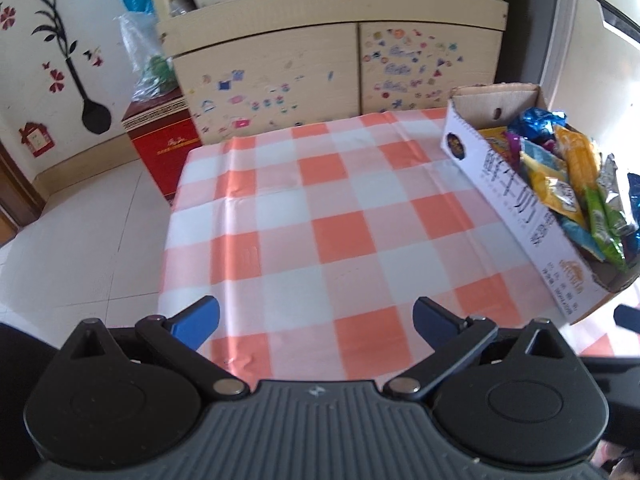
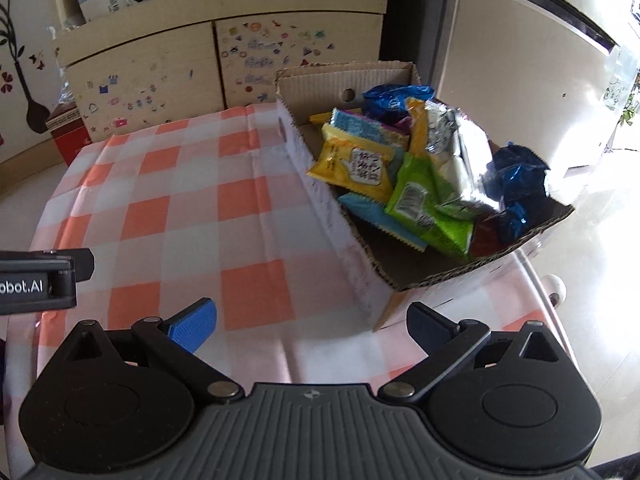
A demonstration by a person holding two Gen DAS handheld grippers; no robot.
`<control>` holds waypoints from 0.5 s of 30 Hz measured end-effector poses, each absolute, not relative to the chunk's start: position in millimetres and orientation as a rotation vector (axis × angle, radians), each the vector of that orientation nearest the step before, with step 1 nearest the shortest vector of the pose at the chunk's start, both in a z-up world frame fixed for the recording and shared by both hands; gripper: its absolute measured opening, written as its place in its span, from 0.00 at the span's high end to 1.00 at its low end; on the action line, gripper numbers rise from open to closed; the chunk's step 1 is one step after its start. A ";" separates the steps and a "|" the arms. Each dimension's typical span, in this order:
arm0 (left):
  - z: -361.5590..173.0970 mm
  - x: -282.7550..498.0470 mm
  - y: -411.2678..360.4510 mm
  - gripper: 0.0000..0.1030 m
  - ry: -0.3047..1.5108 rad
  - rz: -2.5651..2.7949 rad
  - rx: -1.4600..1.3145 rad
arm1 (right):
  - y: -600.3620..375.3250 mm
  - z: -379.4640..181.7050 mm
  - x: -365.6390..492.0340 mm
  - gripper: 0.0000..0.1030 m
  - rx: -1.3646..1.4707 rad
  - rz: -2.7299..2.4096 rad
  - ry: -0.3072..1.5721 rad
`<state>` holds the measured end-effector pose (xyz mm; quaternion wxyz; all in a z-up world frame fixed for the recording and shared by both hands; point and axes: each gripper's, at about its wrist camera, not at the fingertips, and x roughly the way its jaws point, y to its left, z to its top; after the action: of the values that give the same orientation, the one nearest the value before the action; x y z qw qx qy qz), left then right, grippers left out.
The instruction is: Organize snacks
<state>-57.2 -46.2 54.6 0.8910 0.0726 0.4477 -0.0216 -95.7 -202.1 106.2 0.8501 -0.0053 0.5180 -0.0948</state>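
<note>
A cardboard box [image 1: 516,196] [image 2: 332,204] stands on the right part of a table covered with an orange-and-white checked cloth [image 1: 320,216] [image 2: 180,216]. Several snack packets lie in it: yellow [image 2: 354,168], green [image 2: 428,208], silver [image 2: 460,152] and blue [image 2: 516,188] ones, also piled in the left wrist view [image 1: 568,176]. My left gripper [image 1: 316,322] hovers open over the near cloth, left of the box, holding nothing. My right gripper [image 2: 310,322] is open and empty too, just short of the box's near corner. The left tool's side [image 2: 40,280] shows at the right wrist view's left edge.
A beige cabinet with stickers [image 1: 320,68] [image 2: 200,68] stands behind the table, its shelf crowded with boxes. A red carton [image 1: 160,140] sits on the tiled floor at the left. A bright, glossy surface [image 2: 520,60] rises to the right of the box.
</note>
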 end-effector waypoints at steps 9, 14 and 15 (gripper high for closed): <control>58.1 -62.1 -5.0 0.01 0.910 -0.001 0.085 | -168.6 64.6 -99.8 0.00 -0.013 -0.147 1.140; 58.9 -61.4 10.8 0.01 0.915 -0.009 0.031 | -156.4 47.1 -94.1 0.00 -0.042 -0.157 1.140; 59.4 -61.2 14.2 0.01 0.911 -0.007 0.022 | -155.0 46.5 -94.2 0.00 -0.054 -0.166 1.113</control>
<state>-61.2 14.2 59.4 0.8980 0.0107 0.4398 -0.0033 -94.2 -155.0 46.5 0.8454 -0.0255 0.5277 -0.0786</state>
